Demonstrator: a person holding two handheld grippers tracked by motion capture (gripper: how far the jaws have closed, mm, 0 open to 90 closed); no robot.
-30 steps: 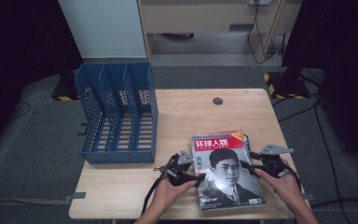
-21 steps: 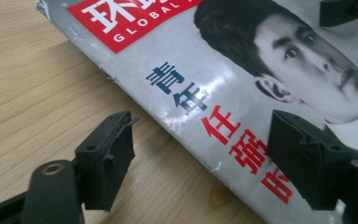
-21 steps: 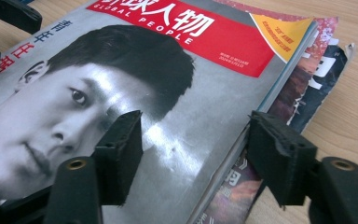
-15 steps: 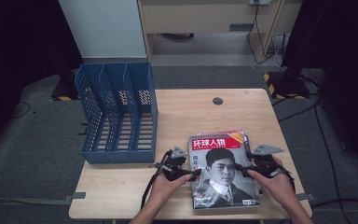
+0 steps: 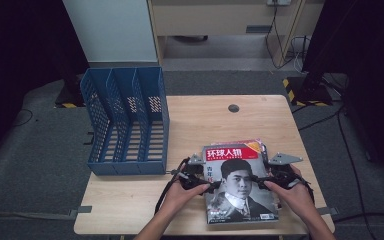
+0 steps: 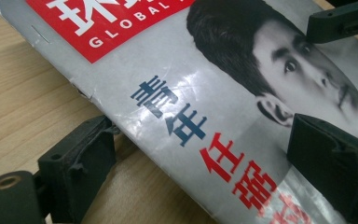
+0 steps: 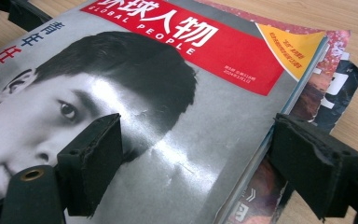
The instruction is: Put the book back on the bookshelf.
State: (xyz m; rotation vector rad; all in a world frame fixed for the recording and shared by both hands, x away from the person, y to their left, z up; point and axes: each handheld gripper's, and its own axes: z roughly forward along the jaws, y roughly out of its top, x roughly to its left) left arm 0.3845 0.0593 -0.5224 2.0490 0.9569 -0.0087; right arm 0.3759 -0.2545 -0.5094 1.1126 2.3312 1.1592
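Pale wood forms the table (image 5: 130, 210), where a person's two forearms come in from the near edge, each hand holding a black two-jaw gripper level with the tabletop and turned inward toward the other. Between them lies a magazine (image 5: 240, 182), flat on the near right part of the table, its cover showing a red title band above a grey portrait.

From the high view, the left gripper (image 5: 207, 186) sits at the magazine's left edge and the right gripper (image 5: 261, 181) at its right edge, hands resting low behind them. A blue file rack (image 5: 125, 120) with three slots stands at the far left, well apart from the magazine.

Closer in, the left gripper view shows the magazine's stapled spine edge (image 6: 135, 140) running between the two jaws, which have just been opening and now stand apart, one over the bare wood and one over the cover. The right gripper view shows that gripper's jaws likewise just opened and spread wide across the cover's open edge, and reveals what appears to be more magazines (image 7: 328, 74) stacked beneath the top one, their corners poking out.
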